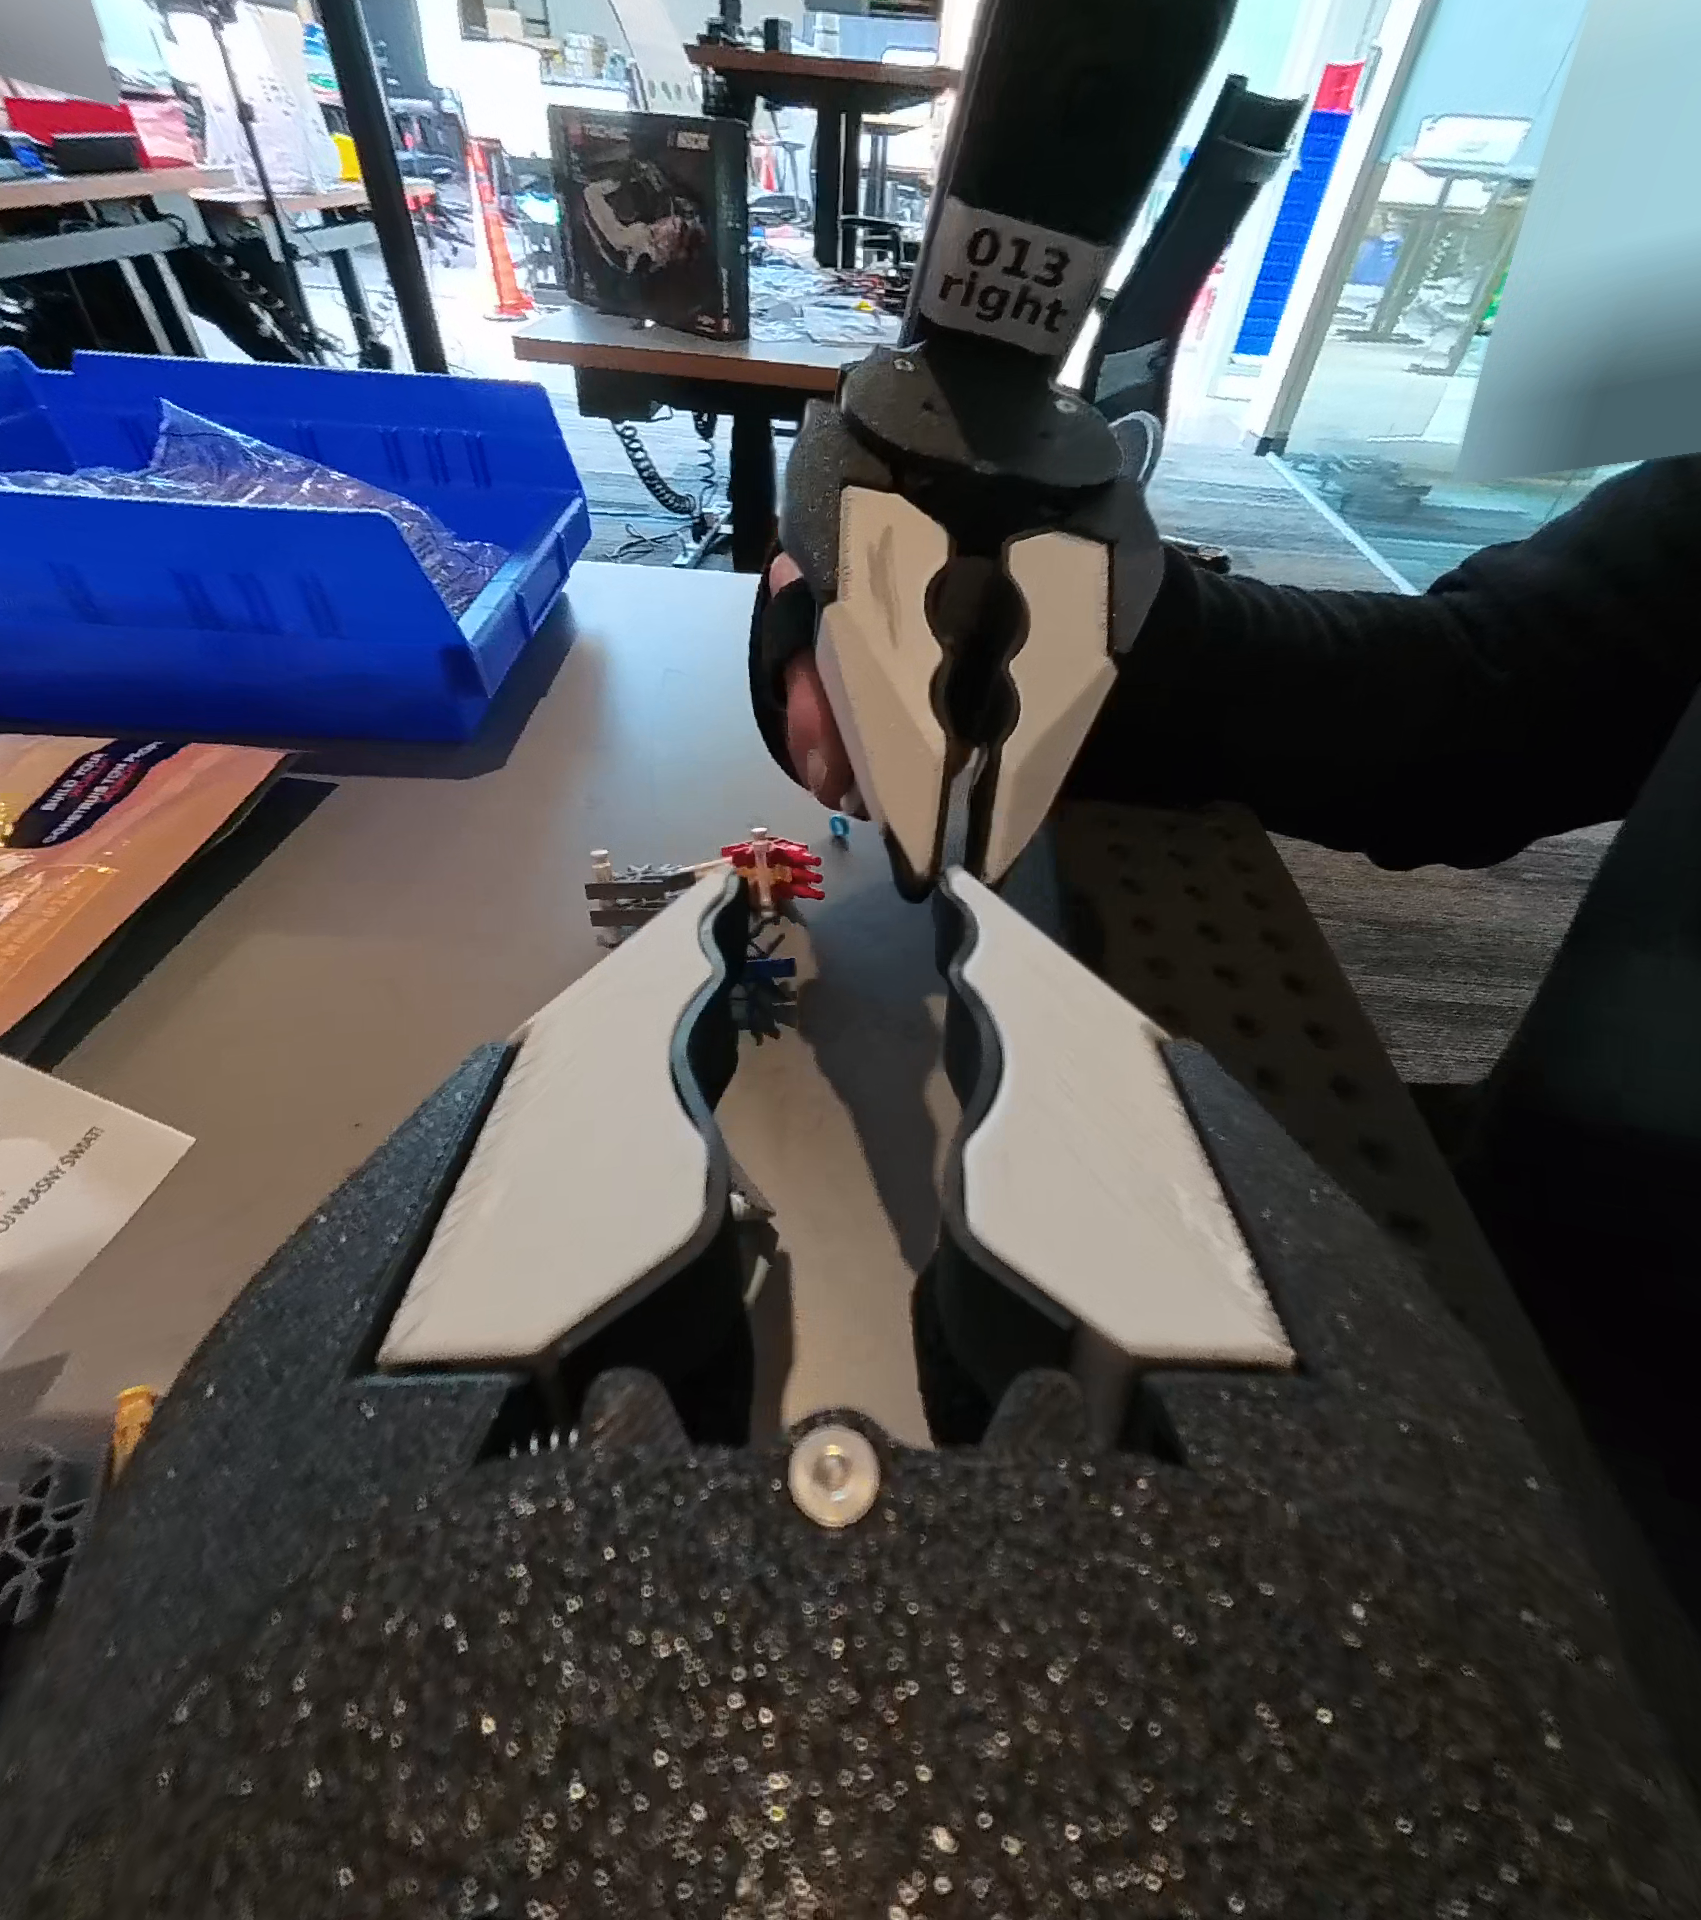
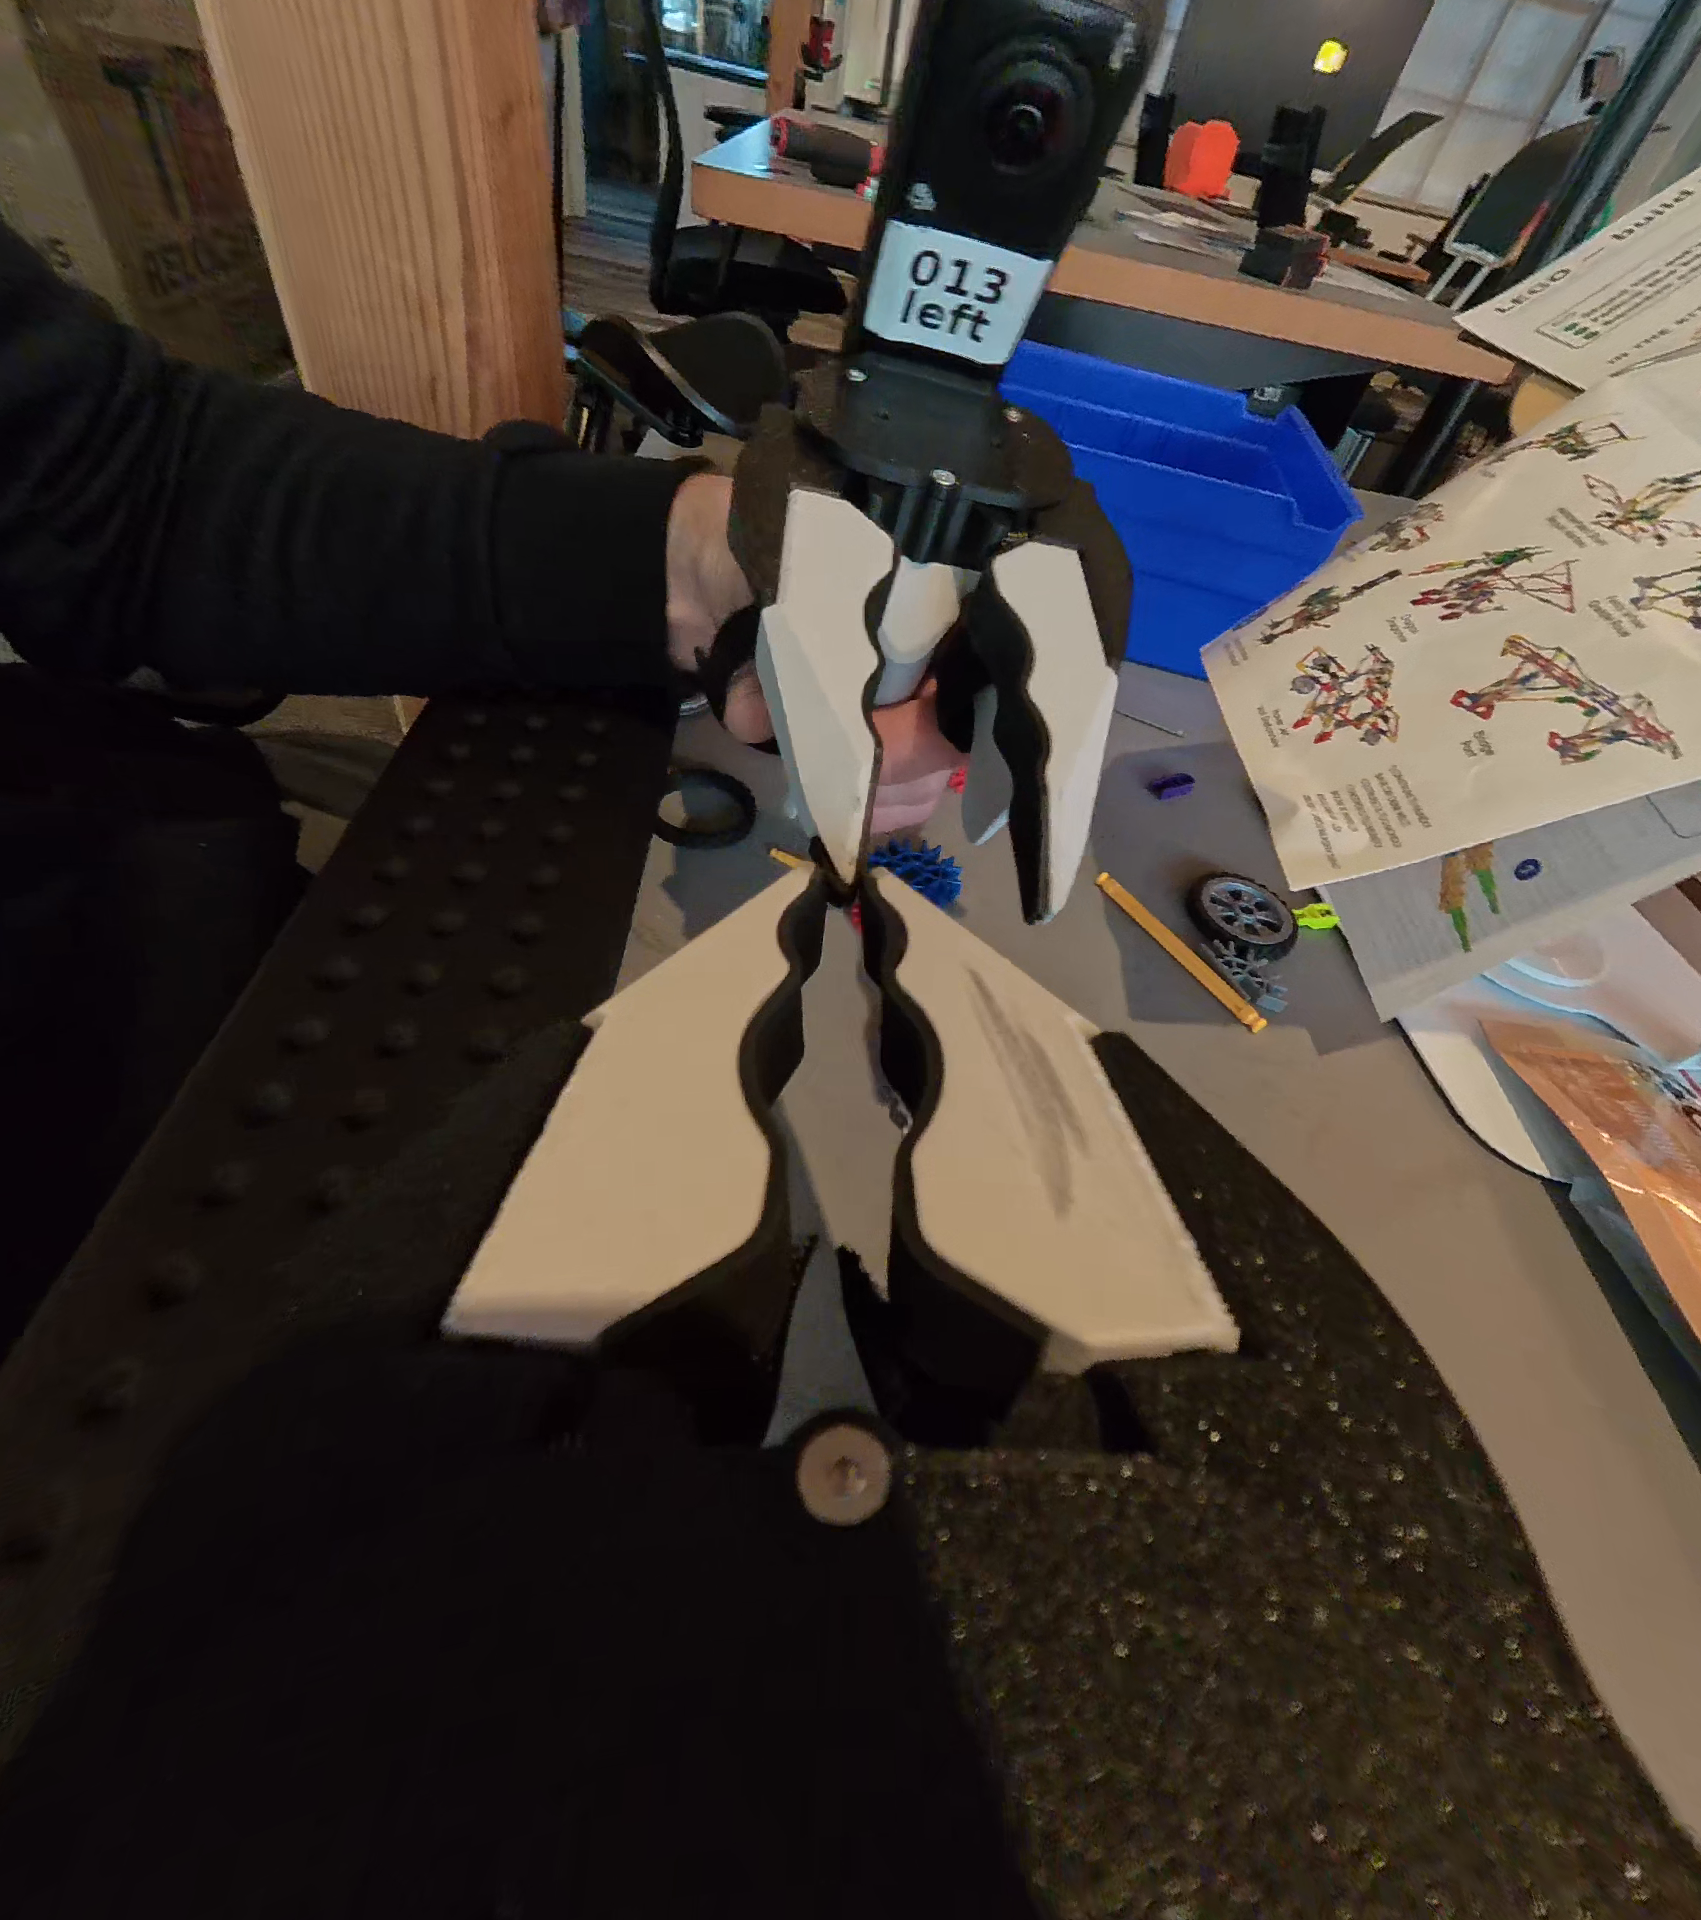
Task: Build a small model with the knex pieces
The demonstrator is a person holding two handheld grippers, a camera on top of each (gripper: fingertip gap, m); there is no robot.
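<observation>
Left wrist view: left gripper (image 1: pixel 841 894) spread wide, nothing between its fingers, tips low over the grey table (image 1: pixel 358 987). Just off its 11 o'clock tip, a small red and grey toy assembly (image 1: pixel 721 883) on the table, with a blue spiked connector (image 1: pixel 768 997) below it against that finger's inner edge. From 12 o'clock, right gripper (image 1: pixel 950 857) pointing down, tips nearly together, meeting the left gripper's 1 o'clock tip; cannot tell whether pinching anything. Blue bin (image 1: pixel 202 623) at 10 o'clock. Right wrist view: right gripper (image 2: pixel 838 883) all but closed, only a thin gap, contents unclear. Left gripper (image 2: pixel 934 888) at 12 o'clock, parted wide, one tip at the right gripper's tips. Yellow rod (image 2: pixel 1178 951) and small wheel (image 2: pixel 1241 912) at 2 o'clock, instruction sheet (image 2: pixel 1500 644) beyond.
</observation>
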